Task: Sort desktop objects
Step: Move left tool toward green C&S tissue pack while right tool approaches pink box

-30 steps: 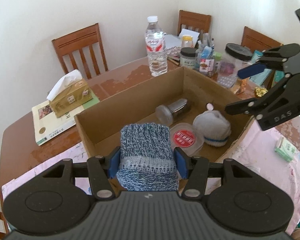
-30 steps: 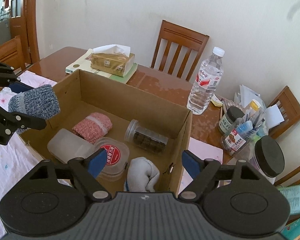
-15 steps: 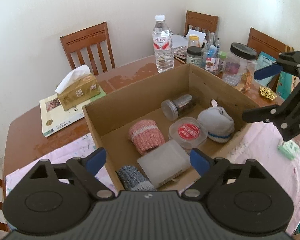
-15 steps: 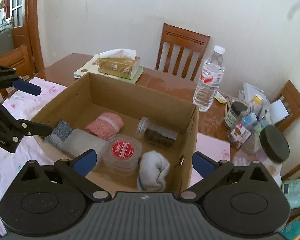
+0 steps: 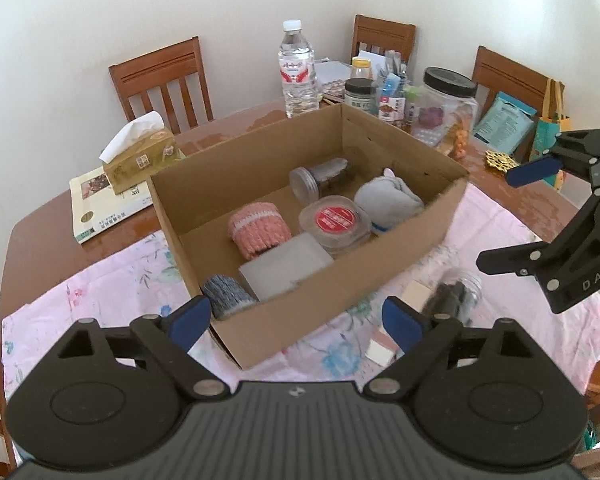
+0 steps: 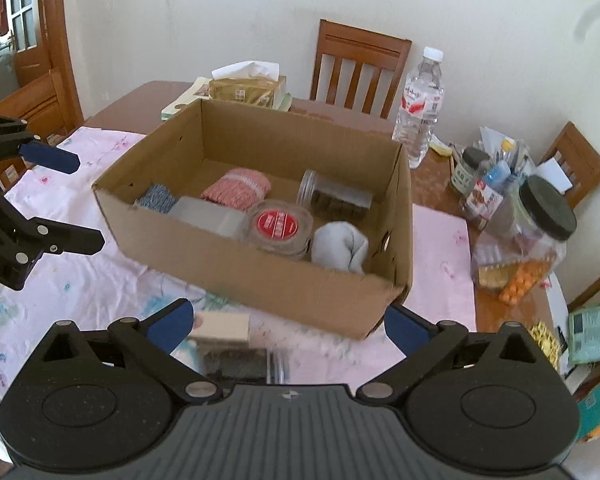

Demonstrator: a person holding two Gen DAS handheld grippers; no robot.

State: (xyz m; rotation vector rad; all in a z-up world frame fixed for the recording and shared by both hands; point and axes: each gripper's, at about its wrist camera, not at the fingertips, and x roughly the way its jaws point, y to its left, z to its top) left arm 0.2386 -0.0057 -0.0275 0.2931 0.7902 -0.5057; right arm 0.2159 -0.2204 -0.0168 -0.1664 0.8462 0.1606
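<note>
Left gripper (image 5: 296, 320) spread wide, empty, held just short of the near corner of the cardboard box (image 5: 340, 304). Right gripper (image 6: 286, 326) likewise spread, nothing between the blue pads, poised over the pink floral cloth (image 6: 84, 280) on the near side of the box.

On the cloth just in front of the box: a clear jar with dark contents (image 5: 454, 298) lying on its side, and touching or just beside it a small pale block (image 5: 414, 294); a white card-like piece (image 5: 378, 354) a little nearer still. Too blurred in the right wrist view to tell more.

Inside the box, at the near left corner: a rolled blue-grey knit sock (image 5: 226, 296), against the front wall. Beside it, a frosted plastic case (image 5: 286, 270). Behind that, a pink knit roll (image 5: 258, 230) and a round tub with a red lid (image 5: 334, 222). To the right of the tub, a grey-white sock bundle (image 5: 388, 200). At the back of the box, a clear jar lying down (image 5: 320, 178).

Beyond the box on the brown table (image 5: 32, 240): a tissue box (image 5: 140, 156) on top of a book (image 5: 100, 204) to the left, a water bottle (image 5: 298, 72) behind the far wall, and to the right a cluster of jars and bottles with a large black-lidded jar (image 5: 446, 108). Wooden chairs (image 5: 164, 80) against the wall.
</note>
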